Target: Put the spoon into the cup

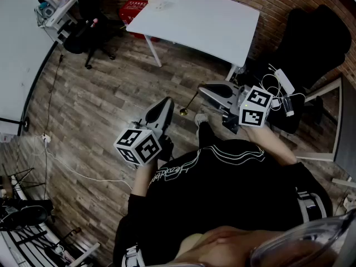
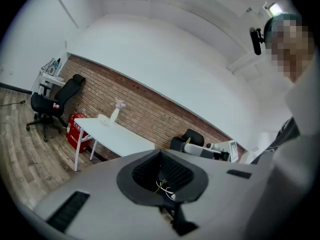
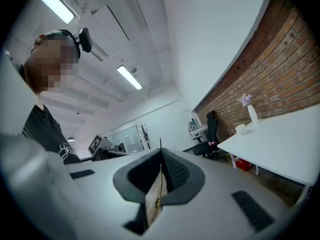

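My right gripper (image 1: 203,88) is shut on a thin gold spoon (image 1: 188,105), whose bowl hangs down-left over the wood floor. In the right gripper view the spoon (image 3: 158,194) shows edge-on, pinched between the jaws of that gripper (image 3: 161,154). My left gripper (image 1: 166,102) is held beside it at the left, jaws shut with nothing in them (image 2: 161,154). Both are in front of my body, well short of the white table (image 1: 211,26). A small white cup (image 2: 103,119) stands on the table's far end next to a vase (image 2: 115,114). The cup (image 3: 241,129) also shows in the right gripper view.
A red crate (image 1: 133,7) sits beyond the table. One black office chair (image 1: 92,35) stands at the far left, another (image 1: 311,43) at the right with a power strip and cables (image 1: 282,85) by it. A desk (image 1: 16,43) runs along the left.
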Tool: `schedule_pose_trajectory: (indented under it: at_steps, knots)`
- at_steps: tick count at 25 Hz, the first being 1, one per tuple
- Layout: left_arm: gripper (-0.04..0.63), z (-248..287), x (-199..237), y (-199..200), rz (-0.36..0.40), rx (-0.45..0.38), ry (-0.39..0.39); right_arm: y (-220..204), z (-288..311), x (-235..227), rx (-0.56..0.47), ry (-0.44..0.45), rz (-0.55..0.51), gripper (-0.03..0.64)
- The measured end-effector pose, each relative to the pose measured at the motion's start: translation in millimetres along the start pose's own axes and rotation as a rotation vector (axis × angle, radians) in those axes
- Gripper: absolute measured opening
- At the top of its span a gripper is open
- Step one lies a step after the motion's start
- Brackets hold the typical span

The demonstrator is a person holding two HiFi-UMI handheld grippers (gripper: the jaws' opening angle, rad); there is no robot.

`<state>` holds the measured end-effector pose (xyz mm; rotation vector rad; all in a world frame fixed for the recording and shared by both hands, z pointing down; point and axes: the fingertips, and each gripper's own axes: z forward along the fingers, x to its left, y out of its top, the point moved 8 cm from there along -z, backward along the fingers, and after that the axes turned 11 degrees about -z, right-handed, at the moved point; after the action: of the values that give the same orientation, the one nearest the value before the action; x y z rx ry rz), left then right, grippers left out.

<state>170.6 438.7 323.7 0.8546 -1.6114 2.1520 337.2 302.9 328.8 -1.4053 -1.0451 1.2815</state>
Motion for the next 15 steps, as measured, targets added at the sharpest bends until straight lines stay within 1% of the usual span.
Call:
schedule_pose_trajectory:
  at_steps: [9,15]
  knots:
    - [0.003,17,14,-3,-0.022,0.019,0.015,-16,0,-23,-0.001,-0.025,0.046,0.0]
    - [0.005,27,22,4,-0.028,0.029,0.019,-14,10,-41,-0.003,-0.027,0.056,0.0]
